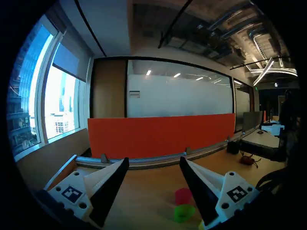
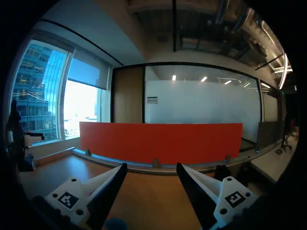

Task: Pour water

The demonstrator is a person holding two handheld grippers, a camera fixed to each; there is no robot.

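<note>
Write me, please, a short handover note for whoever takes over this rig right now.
Grippers: the left gripper is open and empty over the wooden desk; the right gripper is open and empty too.
Things: a pink cup and a green cup sit close together on the desk, beside the left gripper's right-hand finger. A blue round thing shows at the bottom edge of the right gripper view, too cut off to identify.
Done: nothing grasped, nothing poured.
Left: probably find and grasp the water container, then pour into a cup.
</note>
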